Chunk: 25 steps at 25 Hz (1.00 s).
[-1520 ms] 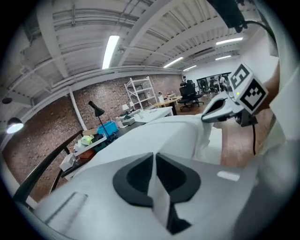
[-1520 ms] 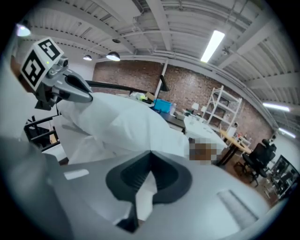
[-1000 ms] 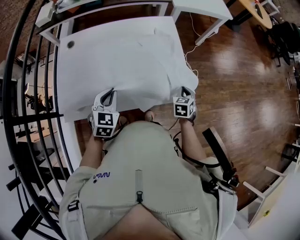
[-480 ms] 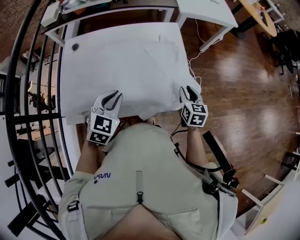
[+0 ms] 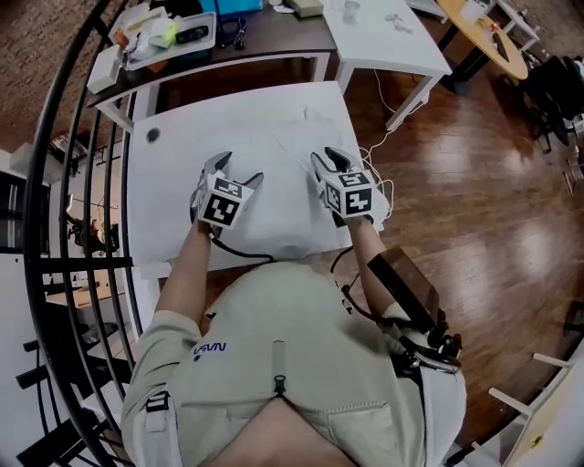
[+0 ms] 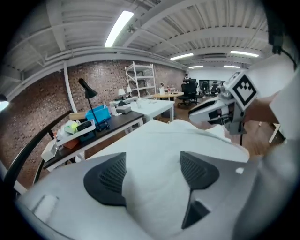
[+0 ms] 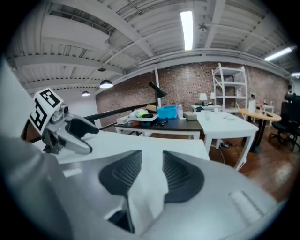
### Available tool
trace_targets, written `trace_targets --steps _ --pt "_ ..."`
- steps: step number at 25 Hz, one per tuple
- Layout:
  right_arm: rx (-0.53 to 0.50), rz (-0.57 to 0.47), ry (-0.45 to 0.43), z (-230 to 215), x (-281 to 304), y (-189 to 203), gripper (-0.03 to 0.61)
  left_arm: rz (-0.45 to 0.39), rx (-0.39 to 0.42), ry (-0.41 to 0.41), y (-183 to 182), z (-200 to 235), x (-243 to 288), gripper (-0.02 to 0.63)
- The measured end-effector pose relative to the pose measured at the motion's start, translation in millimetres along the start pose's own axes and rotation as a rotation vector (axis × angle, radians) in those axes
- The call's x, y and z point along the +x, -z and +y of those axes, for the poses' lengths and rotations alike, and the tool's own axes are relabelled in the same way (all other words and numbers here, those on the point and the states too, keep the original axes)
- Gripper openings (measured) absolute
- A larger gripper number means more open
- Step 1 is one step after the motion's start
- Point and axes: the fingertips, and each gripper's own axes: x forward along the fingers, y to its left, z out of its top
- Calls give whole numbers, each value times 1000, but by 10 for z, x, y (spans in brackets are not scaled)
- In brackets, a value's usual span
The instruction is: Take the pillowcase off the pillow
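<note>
White pillowcase [image 5: 283, 217] fold pinched in narrow right gripper [image 5: 326, 157], loose between opening jaws of left gripper [image 5: 239, 170].

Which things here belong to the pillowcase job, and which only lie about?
For the job: pillowcase on the white table; right gripper, pinching its cloth; left gripper, jaws opening, cloth between them.
Lying about: tray, blue box, lamp, dark table, round table.
</note>
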Motion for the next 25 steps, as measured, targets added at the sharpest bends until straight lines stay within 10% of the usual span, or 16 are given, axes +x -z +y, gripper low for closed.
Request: trace_targets --steps 9,13,25 --pt "53 280 -49 -63 869 360 198 117 0 127 295 -218 214 211" --pt "16 196 0 -125 826 169 4 39 30 129 271 -212 15 75" --pt "68 123 275 -1082 723 38 3 -240 117 28 -284 -108 -954 15"
